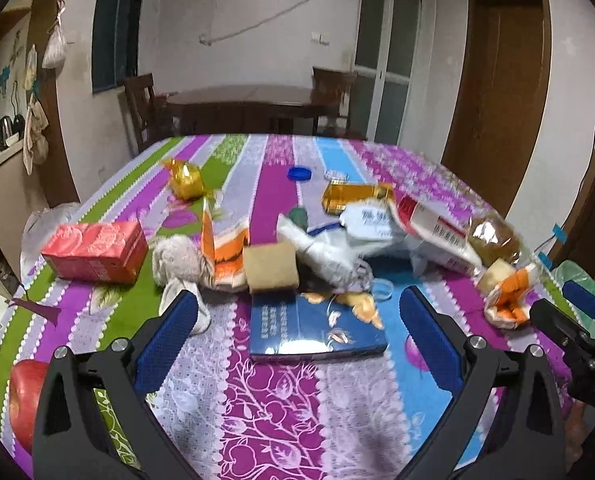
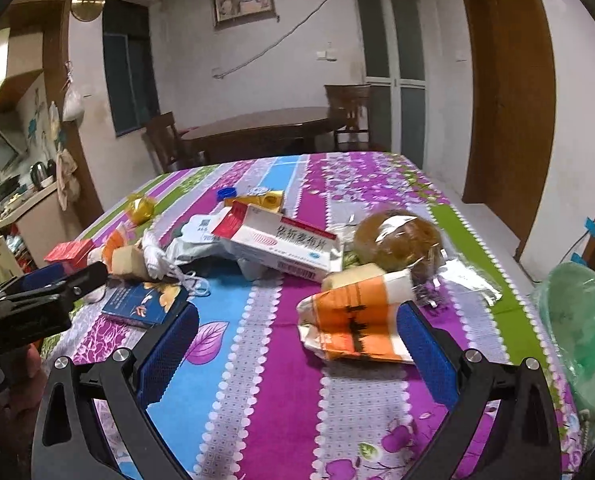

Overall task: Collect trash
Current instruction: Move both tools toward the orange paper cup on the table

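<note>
My left gripper (image 1: 297,300) stands open low over the striped tablecloth (image 1: 281,408), and a blue booklet (image 1: 317,328) lies flat between its fingers. Just beyond is a heap: a crumpled tissue (image 1: 177,260), an orange-white wrapper (image 1: 225,252), a brown sponge block (image 1: 271,266) and a white plastic bag (image 1: 325,256). My right gripper (image 2: 297,312) is open too. A second orange-white wrapper (image 2: 353,324) lies between its fingers, close to the right one. Behind that sit a white-and-red medicine box (image 2: 285,244) and a bun in clear plastic (image 2: 401,240).
A green-lined bin (image 2: 581,336) stands off the table's right edge. A red carton (image 1: 97,252), a gold wrapper (image 1: 185,180), a blue cap (image 1: 299,173) and a yellow box (image 1: 353,196) lie farther back. A red apple (image 1: 29,396) rests at the near left.
</note>
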Tool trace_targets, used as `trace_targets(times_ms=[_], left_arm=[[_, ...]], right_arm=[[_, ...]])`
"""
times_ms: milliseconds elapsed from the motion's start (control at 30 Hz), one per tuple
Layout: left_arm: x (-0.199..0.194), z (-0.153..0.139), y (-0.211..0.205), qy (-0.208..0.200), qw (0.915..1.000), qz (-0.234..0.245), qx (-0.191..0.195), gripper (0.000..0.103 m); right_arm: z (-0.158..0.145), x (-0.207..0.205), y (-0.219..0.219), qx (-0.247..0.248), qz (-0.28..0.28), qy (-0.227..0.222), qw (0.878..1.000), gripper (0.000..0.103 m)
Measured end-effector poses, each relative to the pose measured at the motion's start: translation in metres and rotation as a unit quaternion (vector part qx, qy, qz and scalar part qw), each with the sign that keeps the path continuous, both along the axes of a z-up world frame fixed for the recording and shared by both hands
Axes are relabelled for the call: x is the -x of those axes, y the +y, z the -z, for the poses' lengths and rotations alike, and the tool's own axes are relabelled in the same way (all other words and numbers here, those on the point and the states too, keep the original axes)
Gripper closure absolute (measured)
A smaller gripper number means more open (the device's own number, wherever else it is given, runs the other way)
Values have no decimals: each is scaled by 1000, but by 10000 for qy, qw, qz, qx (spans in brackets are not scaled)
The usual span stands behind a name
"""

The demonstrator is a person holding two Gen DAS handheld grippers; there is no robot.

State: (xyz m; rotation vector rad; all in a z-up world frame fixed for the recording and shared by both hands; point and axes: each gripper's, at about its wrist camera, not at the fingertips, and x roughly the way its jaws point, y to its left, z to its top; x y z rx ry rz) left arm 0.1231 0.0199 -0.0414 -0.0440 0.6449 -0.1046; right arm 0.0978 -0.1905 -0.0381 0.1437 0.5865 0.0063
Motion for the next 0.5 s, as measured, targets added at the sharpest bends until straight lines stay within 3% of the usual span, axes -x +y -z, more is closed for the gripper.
trace_targets(times_ms=[233,500], left_arm=[[-4,17,-2,210,9995,75,-226,5],[-8,19,9,323,9994,61,135,5]], right_arm=[[5,0,3,-111,-127,-14,9999,4],[17,-13,-11,-550,10,325,9980,4]])
